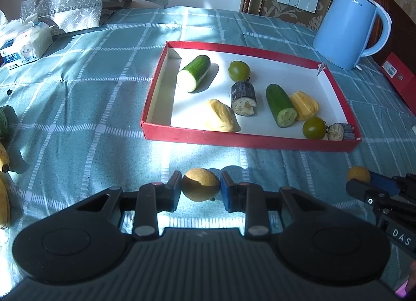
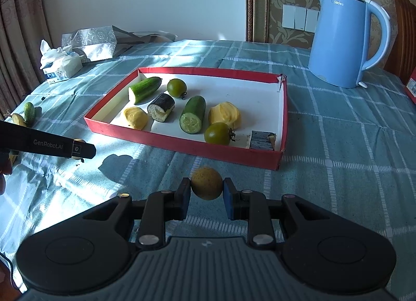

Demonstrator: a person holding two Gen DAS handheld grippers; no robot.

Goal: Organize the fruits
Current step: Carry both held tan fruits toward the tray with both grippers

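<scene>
While each gripper pinched a round longan, left [image 1: 200, 188] and right [image 2: 206, 188], both fruits [image 1: 200, 187] [image 2: 206, 182] hung just short of the tray's near wall [image 2: 182, 145], straight ahead.

The worktop [image 2: 338, 145] wears a teal checked cloth, half in sun, half in shade. On it lies a shallow red tray [image 2: 182, 145] with a white floor — near the middle. A blue kettle [image 2: 343, 43] stands beyond the tray's right end. At the far left corner sit a tissue pack [image 2: 62, 65] and a silver patterned bag [image 2: 89, 40]; along the left edge — a small cucumber [image 2: 29, 112] beside bananas [image 1: 4, 160].
</scene>
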